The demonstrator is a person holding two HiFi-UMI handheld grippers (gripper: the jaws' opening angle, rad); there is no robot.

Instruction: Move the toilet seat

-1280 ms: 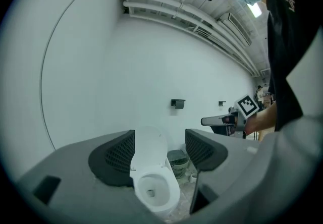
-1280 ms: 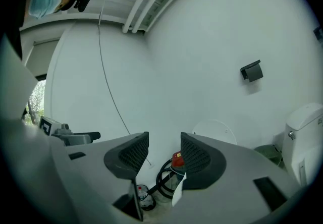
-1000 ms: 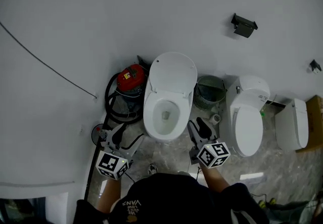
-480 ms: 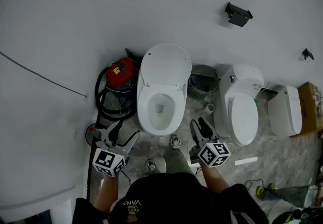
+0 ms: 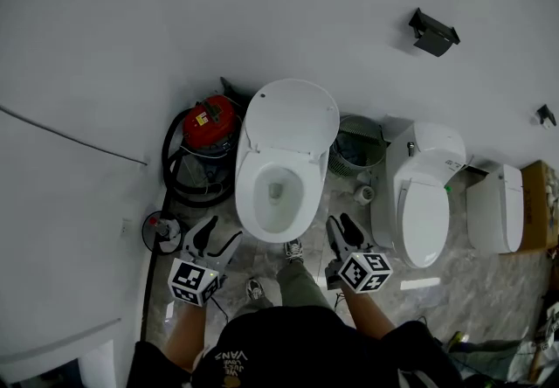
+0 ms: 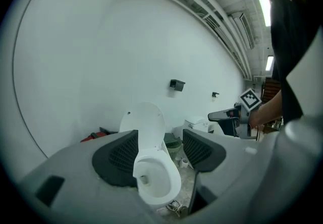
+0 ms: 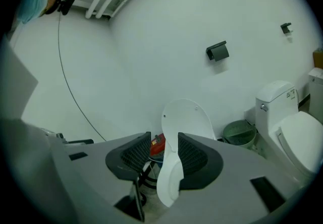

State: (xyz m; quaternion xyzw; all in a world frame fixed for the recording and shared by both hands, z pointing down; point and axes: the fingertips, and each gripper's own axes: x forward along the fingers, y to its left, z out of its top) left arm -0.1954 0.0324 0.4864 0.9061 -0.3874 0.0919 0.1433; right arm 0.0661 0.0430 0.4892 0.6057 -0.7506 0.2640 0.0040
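A white toilet (image 5: 278,194) stands against the wall with its lid (image 5: 293,118) raised and the bowl open. I cannot tell a seat ring apart from the rim. My left gripper (image 5: 222,236) hangs low, left of the bowl's front, apart from it. Its jaws are closing with nothing between them. The left gripper view frames the bowl (image 6: 156,182) between the pads (image 6: 117,156) from a distance. My right gripper (image 5: 341,225) is at the bowl's front right, open and empty. The right gripper view shows the lid (image 7: 189,119) side-on beyond its pads.
A red vacuum cleaner (image 5: 208,126) with a black hose sits left of the toilet. A green wastebasket (image 5: 356,143) and a paper roll (image 5: 365,194) lie at its right. A second toilet (image 5: 425,203) with its lid down stands farther right. My shoe (image 5: 295,248) is at the bowl's front.
My leg and shoe have stepped in front of the bowl. Both grippers stay low on either side of the toilet's front, each empty.
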